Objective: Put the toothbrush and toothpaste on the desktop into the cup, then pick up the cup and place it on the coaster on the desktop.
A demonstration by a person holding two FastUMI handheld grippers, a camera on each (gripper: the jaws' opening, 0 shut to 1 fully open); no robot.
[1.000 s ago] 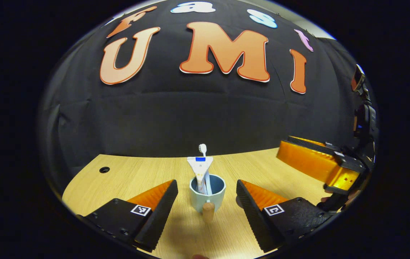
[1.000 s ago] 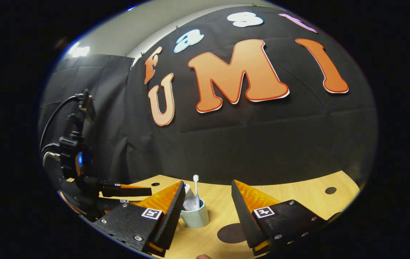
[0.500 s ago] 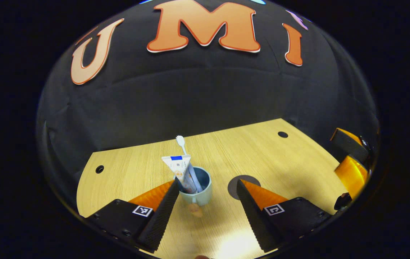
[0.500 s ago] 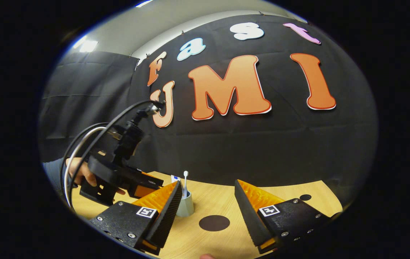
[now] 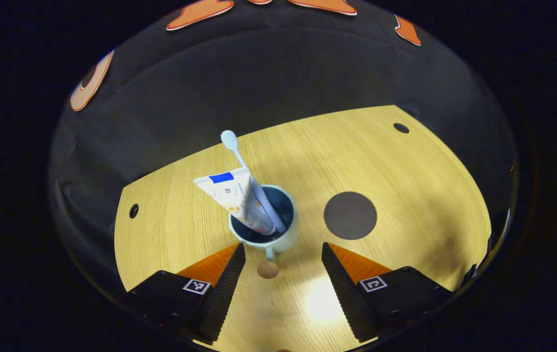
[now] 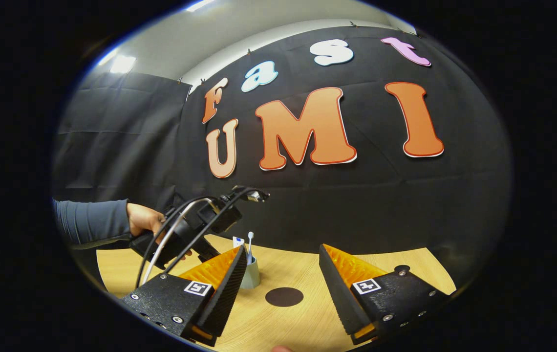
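Cup (image 5: 264, 229) standing loaded on the bench (image 5: 405, 161), just ahead of the left gripper (image 5: 283, 276).

The toothbrush (image 5: 251, 183) and toothpaste (image 5: 234, 198) are leaning inside the cup, whose knobbed handle is pointing back between the left gripper's wide-open, empty fingers. The dark round coaster (image 5: 350, 215) is lying ahead and to the right of that gripper, apart from the cup. The right gripper (image 6: 283, 288) is hanging farther back, fingers spread wide and holding nothing, with a sleeved hand (image 6: 144, 220) gripping the other tool.
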